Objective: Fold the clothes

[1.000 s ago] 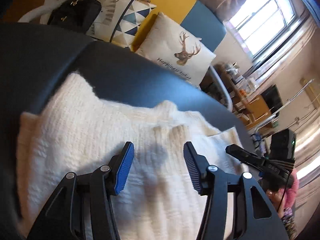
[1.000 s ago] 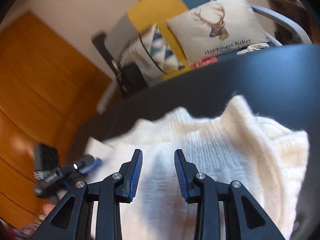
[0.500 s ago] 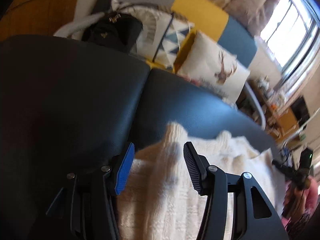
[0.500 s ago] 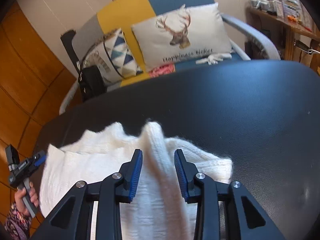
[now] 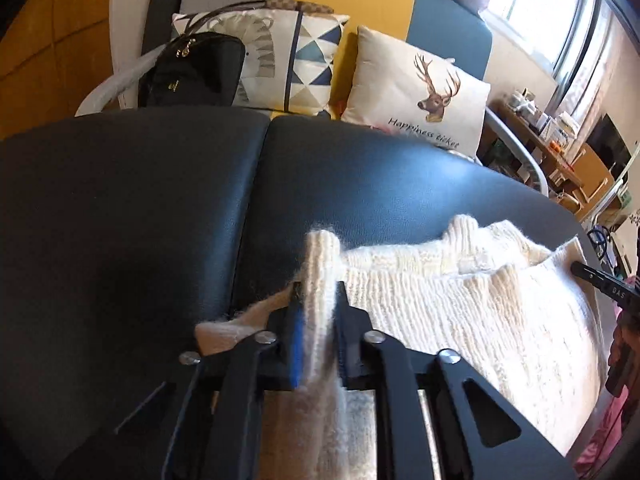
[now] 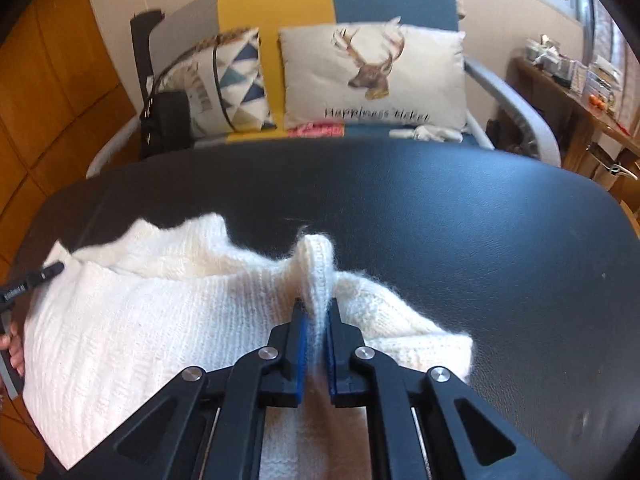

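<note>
a white knitted sweater (image 5: pixel 460 312) lay on the near part of a black padded table (image 5: pixel 132 216), its ribbed edge toward the far side. the left gripper (image 5: pixel 318 300) was clamped on a raised fold of the sweater at its left corner, the knit bunched up between the two blue pads and standing above them. a fuzzy bit of the same sweater stuck out just left of the gripper. the right gripper (image 6: pixel 316 312) was pinched on a similar raised fold at the sweater's right corner, with the jaws almost together and the wool squeezed thin between them. the rest of the sweater spread flat between the two grips, with a second layer showing along the far edge. seen from the right wrist, the left gripper's black tip showed at the far left edge of the sweater, with part of a hand (image 6: pixel 12 352) below it. beyond the table stood a sofa (image 6: pixel 276 4) in grey, yellow and blue, carrying a deer cushion (image 6: pixel 372 76), a triangle-patterned cushion (image 6: pixel 236 80) and a black bag (image 5: pixel 192 74). a cluttered wooden shelf (image 6: pixel 576 92) stood at the far right.
</note>
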{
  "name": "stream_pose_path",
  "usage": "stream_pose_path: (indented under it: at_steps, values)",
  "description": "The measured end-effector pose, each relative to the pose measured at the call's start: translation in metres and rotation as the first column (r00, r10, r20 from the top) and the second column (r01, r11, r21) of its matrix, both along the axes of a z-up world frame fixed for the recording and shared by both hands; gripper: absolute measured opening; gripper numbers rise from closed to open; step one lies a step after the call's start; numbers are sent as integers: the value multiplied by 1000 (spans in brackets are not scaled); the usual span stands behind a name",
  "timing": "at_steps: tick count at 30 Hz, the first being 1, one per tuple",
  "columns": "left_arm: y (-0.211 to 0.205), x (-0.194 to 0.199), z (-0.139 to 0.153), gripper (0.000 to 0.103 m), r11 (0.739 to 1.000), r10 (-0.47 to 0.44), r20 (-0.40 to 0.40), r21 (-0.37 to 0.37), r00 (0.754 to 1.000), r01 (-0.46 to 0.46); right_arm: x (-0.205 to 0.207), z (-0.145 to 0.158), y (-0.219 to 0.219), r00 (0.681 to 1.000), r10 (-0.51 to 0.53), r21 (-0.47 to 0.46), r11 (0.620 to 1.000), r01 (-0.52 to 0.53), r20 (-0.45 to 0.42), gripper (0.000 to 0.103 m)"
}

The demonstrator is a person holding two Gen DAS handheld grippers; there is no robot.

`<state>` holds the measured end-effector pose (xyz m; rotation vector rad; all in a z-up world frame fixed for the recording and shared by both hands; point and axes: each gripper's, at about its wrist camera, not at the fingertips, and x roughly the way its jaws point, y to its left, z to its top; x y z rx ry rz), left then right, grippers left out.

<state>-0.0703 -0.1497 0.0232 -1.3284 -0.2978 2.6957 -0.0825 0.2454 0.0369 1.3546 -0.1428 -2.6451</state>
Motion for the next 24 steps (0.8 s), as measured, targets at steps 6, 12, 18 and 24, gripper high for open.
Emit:
stream_pose_path:
  at_steps: [6,12,18,24]
  values:
    - [-19,23,29,7,989,43,-125,142,991,-24,15,29,11,993,-55,-45,998,51,-103,6]
    - [-30,29,57,7,984,105,-229,166,968,-67,9,59,17,979,-101,-86,993,87,-178,6]
    - [-23,-9,24,7,992,110,-116,74,987,-102,-24,33,18,985,-144,-113,985,133,-94,6]
    - [-25,-15,-17,11,984,167,-28,72,986,-165,-36,-21,24,980,-195,-106,975,197,32,7]
